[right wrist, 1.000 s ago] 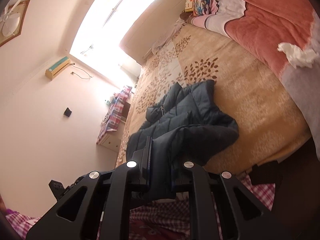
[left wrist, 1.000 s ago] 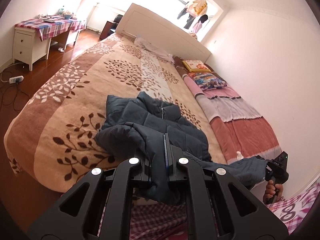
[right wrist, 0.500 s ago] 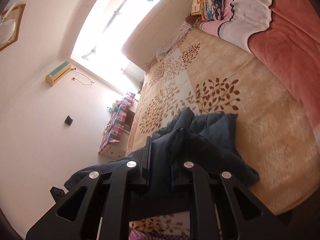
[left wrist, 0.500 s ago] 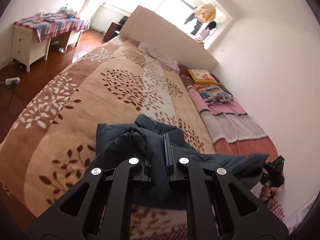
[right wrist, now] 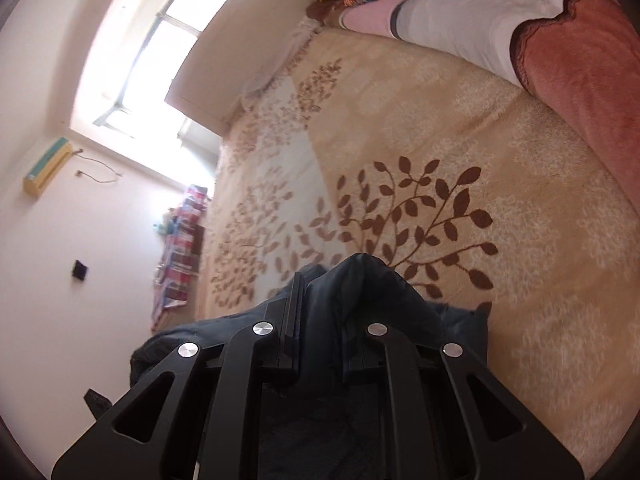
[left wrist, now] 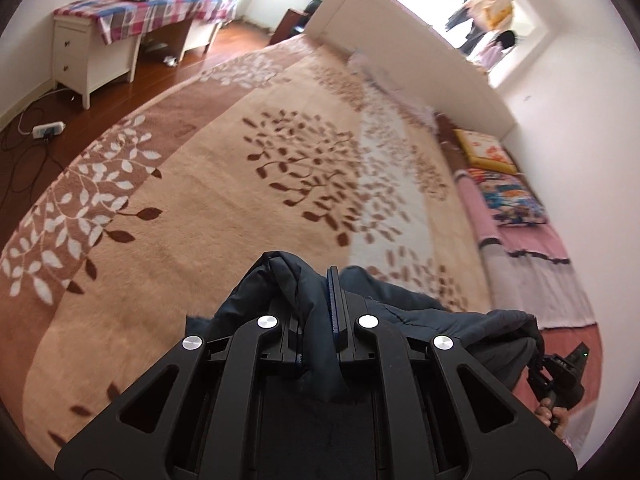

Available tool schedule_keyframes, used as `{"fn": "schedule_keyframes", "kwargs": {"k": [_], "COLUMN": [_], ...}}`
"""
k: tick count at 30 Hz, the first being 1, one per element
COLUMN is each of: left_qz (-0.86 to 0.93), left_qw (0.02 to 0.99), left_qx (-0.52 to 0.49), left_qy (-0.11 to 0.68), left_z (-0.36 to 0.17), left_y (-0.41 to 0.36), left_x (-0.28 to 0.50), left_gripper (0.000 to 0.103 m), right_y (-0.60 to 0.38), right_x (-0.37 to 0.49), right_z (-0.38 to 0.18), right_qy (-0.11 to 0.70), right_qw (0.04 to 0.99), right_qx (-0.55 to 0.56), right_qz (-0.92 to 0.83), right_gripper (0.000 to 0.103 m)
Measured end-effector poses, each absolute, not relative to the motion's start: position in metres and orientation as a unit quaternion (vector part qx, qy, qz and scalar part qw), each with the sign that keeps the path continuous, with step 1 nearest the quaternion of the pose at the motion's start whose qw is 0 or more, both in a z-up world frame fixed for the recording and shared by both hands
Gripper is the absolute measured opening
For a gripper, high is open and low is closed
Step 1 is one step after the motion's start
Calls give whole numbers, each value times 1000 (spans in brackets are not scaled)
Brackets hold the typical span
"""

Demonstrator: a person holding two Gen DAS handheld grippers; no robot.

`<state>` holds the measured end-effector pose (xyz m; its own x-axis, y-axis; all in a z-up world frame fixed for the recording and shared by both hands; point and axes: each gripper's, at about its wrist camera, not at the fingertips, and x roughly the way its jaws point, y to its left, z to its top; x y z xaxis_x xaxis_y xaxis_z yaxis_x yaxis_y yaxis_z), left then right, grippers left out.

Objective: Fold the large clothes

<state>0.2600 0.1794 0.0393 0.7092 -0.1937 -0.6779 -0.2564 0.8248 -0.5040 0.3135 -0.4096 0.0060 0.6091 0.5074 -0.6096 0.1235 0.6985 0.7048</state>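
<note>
Gripping: the left gripper (left wrist: 318,316) was clamped, jaws narrow, on a bunched fold of the dark slate-blue padded jacket (left wrist: 448,320); the right gripper (right wrist: 318,320) pinched another fold of the same jacket (right wrist: 372,284) between its two black fingers.
Jacket's place: it hung from both grippers above the tan plush bedspread with brown leaf prints (left wrist: 224,208), slack cloth sagging between the two grips. The rest sat under the tools, hidden from both views.
Far side: in the left view, the person's hand (left wrist: 554,420) on the other tool's handle showed at the lower right, past the jacket's drooping edge.
Slip risk: each grip looked thick and puffy, so the slick padded cloth might have crept out of the narrow jaws if the carry was jerked.
Uneven lay: the sag between the grips suggested the hem was not taut; set down that way, the jacket would likely have landed rumpled rather than flat.
Bunching cause: extra layers seemed caught in each pinch, and releasing them could have dropped a sleeve or panel folded under.
Blind spot: the trailing lower part could not be seen, so dragging or snagging on the bed edge could not be ruled out.
</note>
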Motion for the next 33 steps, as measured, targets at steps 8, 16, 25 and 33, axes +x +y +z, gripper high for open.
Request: {"fn": "schedule_keyframes", "kwargs": {"k": [8, 16, 25, 33], "left_qz": [54, 82, 55, 69], "left_qw": [858, 835, 796, 830], "left_qx": [-290, -302, -403, -411], "left_qy": [420, 453, 448, 371], "left_z": [-15, -53, -55, -16], "left_y": [179, 175, 191, 212], "left_x": [317, 348, 354, 329], "left_gripper": [10, 14, 43, 62], "right_y": [-401, -399, -415, -439], "right_x": [366, 389, 395, 370], "right_z": [-53, -96, -94, -71], "right_qy": [464, 502, 477, 436], "right_qw": [796, 772, 732, 760], "right_qx": [381, 388, 479, 478], "right_qz": [80, 46, 86, 65], "right_gripper": [15, 15, 72, 82]}}
